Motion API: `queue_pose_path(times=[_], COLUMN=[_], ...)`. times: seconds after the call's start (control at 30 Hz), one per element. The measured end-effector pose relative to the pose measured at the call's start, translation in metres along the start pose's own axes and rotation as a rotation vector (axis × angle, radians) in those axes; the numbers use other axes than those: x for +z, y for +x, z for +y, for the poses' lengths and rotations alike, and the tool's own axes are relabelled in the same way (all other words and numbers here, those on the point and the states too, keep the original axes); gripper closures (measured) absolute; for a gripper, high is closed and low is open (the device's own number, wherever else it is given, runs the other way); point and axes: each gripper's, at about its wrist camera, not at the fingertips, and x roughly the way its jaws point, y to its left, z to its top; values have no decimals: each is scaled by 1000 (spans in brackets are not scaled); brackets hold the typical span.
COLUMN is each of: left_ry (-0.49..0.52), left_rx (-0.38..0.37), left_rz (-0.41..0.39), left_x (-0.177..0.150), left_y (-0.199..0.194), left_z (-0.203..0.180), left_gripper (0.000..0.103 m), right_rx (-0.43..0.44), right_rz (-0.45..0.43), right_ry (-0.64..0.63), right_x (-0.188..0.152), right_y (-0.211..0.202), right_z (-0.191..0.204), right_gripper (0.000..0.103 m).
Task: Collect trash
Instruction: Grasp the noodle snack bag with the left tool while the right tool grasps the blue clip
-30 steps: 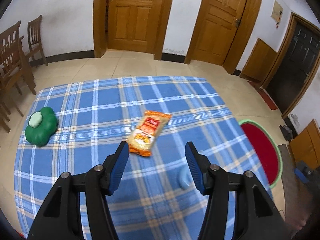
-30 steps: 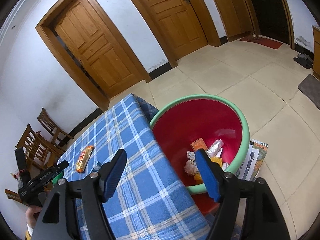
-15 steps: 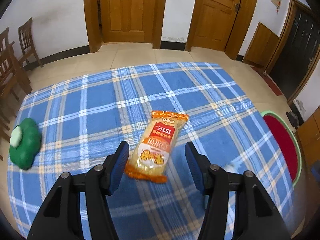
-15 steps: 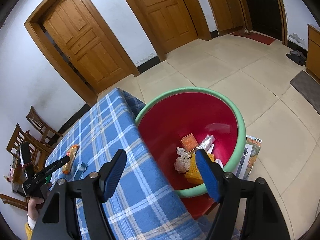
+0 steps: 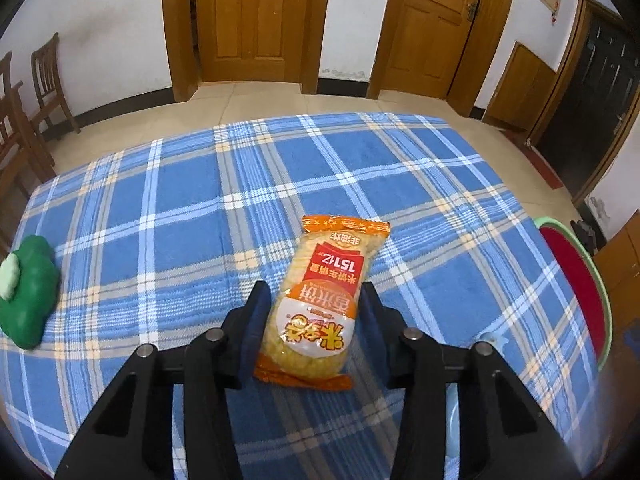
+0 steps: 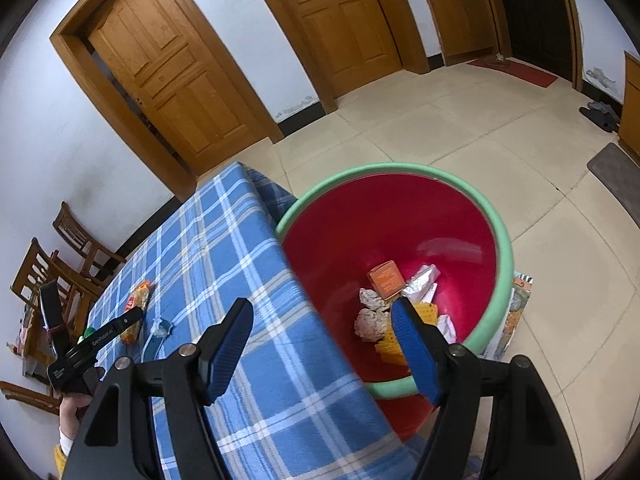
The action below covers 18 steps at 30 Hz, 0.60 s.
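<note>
Snack packet [image 5: 320,300] between closing left claw [image 5: 312,312] fingers, on tablecloth [image 5: 160,220].

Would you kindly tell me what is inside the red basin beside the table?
The red basin holds crumpled paper, an orange box and a silvery wrapper; the right claw hides some yellow pieces.

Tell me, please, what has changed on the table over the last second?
The left tongs came forward and down over the orange snack packet, which now lies between their closing jaws; whether the pads press it yet is unclear. The packet, green toy and blue checked tablecloth have not moved. The right tongs stay open and empty above the red basin.
</note>
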Motion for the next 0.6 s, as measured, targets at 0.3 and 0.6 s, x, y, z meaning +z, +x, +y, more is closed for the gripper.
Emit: queue_pose_path(times=[0.3,0.6], left_ry=[-67,-146], left_rx=[-37,-53], left_rz=[-41,-86], left_x=[-13,-34], left_y=[-33,-74], left_z=[10,23], left_gripper=[59,59], right_rx=[52,98], right_rz=[9,40], right_ry=[-72,-155], right_x=[-5,-21], right_y=[0,11], right_z=[36,87], right_gripper=[29,29])
